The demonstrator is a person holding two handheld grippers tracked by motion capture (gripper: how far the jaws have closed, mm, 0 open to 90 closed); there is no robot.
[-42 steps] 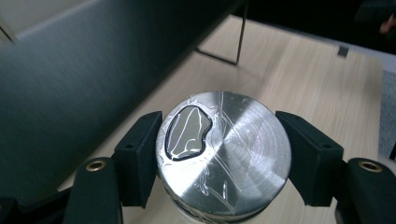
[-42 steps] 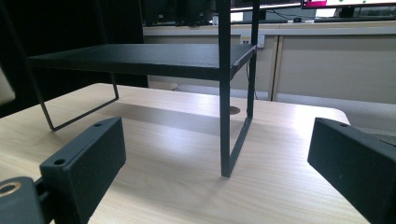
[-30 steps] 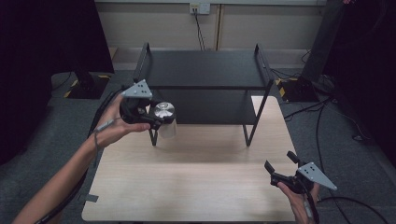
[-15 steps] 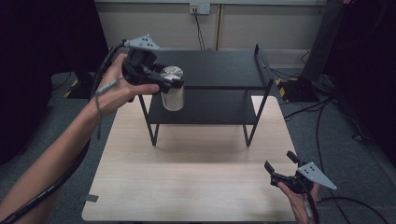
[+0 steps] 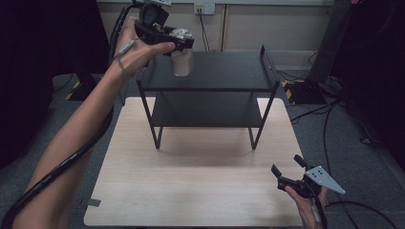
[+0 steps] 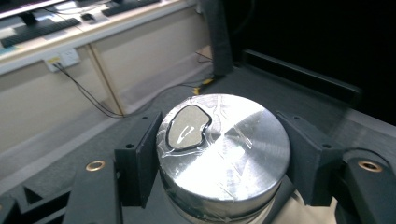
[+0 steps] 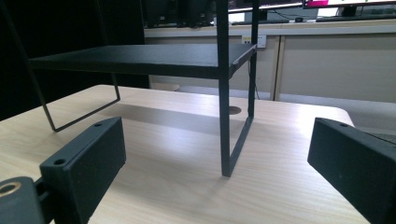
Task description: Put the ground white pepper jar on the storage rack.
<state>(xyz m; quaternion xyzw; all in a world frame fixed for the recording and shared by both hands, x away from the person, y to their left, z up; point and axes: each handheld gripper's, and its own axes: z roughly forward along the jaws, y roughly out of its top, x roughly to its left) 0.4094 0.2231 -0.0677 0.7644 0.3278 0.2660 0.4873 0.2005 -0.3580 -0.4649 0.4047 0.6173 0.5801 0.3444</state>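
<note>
Above the black two-tier shelf (image 5: 210, 71), the left gripper (image 5: 184, 44) clamps a metal can (image 6: 223, 149), its lower body hidden; the right gripper (image 5: 291, 172) gapes empty.

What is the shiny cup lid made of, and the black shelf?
The lid looks like brushed metal, since it glints silver, with clear film wrinkled over it. The shelf seems to be metal painted matt black, judging by its thin rod legs and dull, flat top, though that is less sure.

My table and the rack on it

A black two-tier rack (image 5: 210, 88) stands on my light wooden table (image 5: 191, 186), toward its far edge; both tiers look bare.
</note>
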